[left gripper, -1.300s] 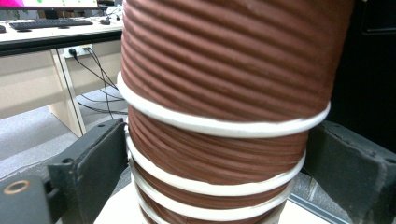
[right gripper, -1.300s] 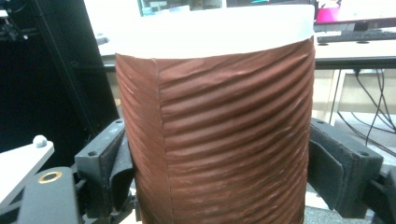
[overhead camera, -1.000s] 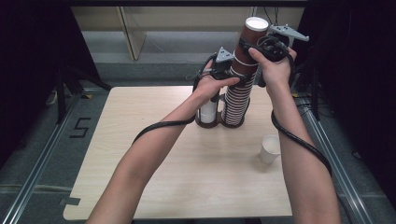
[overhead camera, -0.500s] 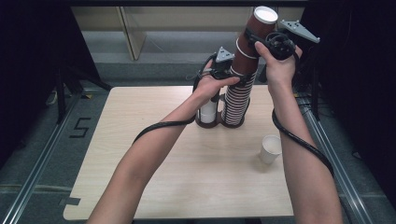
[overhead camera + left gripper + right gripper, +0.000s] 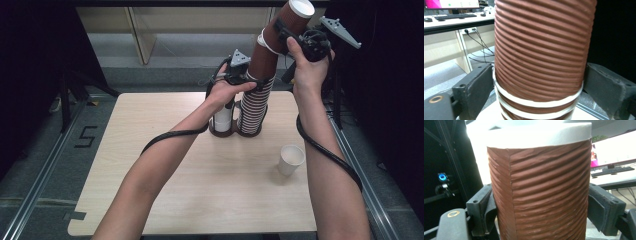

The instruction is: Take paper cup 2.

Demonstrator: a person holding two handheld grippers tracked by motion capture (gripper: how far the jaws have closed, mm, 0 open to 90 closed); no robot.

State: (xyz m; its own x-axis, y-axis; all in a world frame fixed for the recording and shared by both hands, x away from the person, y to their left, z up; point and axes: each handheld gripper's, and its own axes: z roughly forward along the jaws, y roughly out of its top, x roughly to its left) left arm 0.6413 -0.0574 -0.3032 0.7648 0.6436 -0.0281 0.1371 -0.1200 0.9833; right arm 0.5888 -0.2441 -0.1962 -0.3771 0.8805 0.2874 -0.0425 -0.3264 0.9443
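A tall stack of brown ribbed paper cups (image 5: 254, 102) stands in a dark two-well holder (image 5: 234, 132) at the back of the wooden table (image 5: 200, 190). My left gripper (image 5: 246, 80) is shut on this stack near its top, and its jaws press both sides of the brown stack (image 5: 539, 50) just above two white rims. My right gripper (image 5: 284, 34) is shut on the upper brown cups (image 5: 280, 35), which are lifted and tilted right. The topmost brown cup (image 5: 541, 190), with a white rim, sits between the right gripper's (image 5: 541, 205) jaws.
A short stack of white cups (image 5: 222, 119) fills the holder's left well. A single white cup (image 5: 291, 159) stands alone on the table's right side. Cables trail from both grippers along the person's forearms. Dark frames flank the table.
My right gripper has pulled the upper brown cups higher and tilted them further right, away from the stack. The left gripper has stayed clamped on the lower stack.
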